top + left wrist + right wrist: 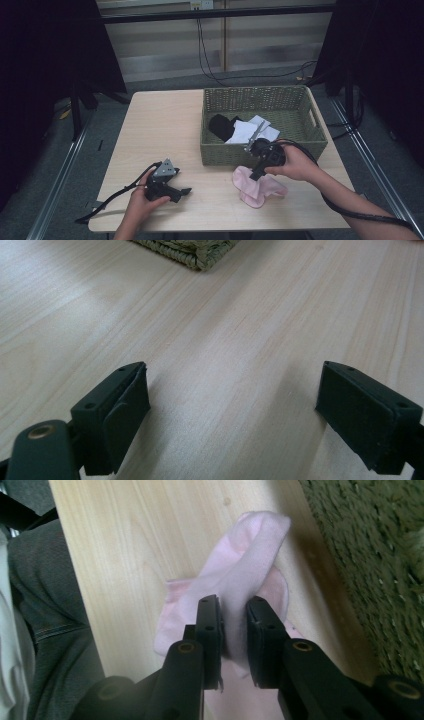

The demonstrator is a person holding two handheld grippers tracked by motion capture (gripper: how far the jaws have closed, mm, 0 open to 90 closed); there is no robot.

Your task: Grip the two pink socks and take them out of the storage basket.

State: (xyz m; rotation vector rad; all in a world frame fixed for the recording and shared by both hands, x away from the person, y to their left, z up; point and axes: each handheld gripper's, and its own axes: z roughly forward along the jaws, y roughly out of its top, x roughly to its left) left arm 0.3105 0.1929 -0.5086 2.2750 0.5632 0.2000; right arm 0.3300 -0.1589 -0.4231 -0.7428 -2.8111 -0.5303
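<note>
A soft pale pink fabric sock (235, 580) is showing plain against the light, fine-grained wooden table (165, 120); the olive-green woven wicker basket (260, 100) is holding a black cloth (221, 126) and white cloths (250, 131).

Left gripper (186, 191) low, jaws wide; right gripper (254, 176) pointing down, jaws narrow

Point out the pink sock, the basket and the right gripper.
pink sock (260, 189): high view, middle of the fabric.
basket (235, 154): high view, front wall.
right gripper (234, 625): right gripper view, between its fingertips.
</note>
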